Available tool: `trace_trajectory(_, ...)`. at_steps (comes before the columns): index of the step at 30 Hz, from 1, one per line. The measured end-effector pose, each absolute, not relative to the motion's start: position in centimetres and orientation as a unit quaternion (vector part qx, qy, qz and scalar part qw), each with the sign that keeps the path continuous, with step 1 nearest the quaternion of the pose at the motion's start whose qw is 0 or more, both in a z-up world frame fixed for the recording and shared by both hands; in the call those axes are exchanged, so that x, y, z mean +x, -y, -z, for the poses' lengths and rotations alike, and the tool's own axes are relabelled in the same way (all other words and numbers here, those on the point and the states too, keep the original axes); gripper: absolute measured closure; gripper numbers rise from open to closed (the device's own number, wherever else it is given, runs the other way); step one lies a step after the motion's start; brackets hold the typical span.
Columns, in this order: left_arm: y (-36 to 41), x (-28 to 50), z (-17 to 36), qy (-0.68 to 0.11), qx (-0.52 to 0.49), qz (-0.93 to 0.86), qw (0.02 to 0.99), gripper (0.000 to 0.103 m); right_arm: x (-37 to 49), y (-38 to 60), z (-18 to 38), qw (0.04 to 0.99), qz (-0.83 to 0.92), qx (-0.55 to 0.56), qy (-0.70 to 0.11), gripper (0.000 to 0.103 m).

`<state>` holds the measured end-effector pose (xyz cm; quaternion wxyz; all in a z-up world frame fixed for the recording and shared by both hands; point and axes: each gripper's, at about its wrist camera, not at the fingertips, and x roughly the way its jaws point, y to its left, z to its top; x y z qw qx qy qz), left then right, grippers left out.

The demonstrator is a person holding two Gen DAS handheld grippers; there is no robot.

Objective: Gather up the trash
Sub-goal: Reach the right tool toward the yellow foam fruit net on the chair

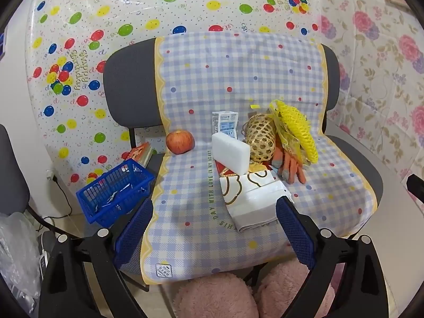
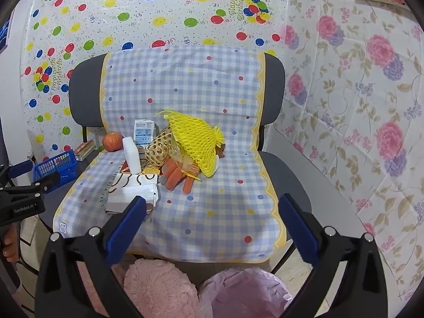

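A grey chair covered by a checked cloth (image 1: 201,185) (image 2: 225,206) holds a pile of items. There is a yellow foam fruit net (image 1: 299,129) (image 2: 196,143), a small white carton (image 1: 224,123) (image 2: 143,131), a white foam block (image 1: 230,156) (image 2: 131,156), a woven bamboo ball (image 1: 261,139) (image 2: 159,149), orange gloves (image 1: 291,165) (image 2: 176,176), an apple (image 1: 180,141) (image 2: 112,141) and a white printed paper bag (image 1: 254,198) (image 2: 132,190). My left gripper (image 1: 214,235) is open and empty in front of the seat. My right gripper (image 2: 212,228) is open and empty, also short of the seat.
A blue plastic basket (image 1: 116,190) (image 2: 57,167) sits left of the chair. A pink plastic bag (image 2: 246,294) lies on the floor below the right gripper. Pink fluffy slippers (image 1: 220,294) (image 2: 159,286) are under the seat front. Balloon and floral sheets cover the walls.
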<state>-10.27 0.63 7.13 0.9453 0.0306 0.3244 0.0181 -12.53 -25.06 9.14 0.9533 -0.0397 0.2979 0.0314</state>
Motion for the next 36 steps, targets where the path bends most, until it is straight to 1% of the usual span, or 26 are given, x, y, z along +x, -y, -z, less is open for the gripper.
trace_trajectory(10, -0.8, -10.3, -7.1, -0.324, 0.030, -0.017, 0.945, 0.010, -11.6, 24.7, -8.3, 0.955, -0.035, -0.036, -0.294, 0.006)
trace_trajectory(16, -0.7, -9.7, -6.8, -0.326, 0.030, -0.017, 0.945, 0.010, -12.6, 25.0, -8.4, 0.954, -0.032, -0.038, -0.295, 0.006)
trace_trajectory(36, -0.7, -9.7, -6.9, -0.326, 0.030, -0.017, 0.945, 0.010, -12.0, 24.9, -8.4, 0.953, -0.033, -0.042, -0.298, 0.006)
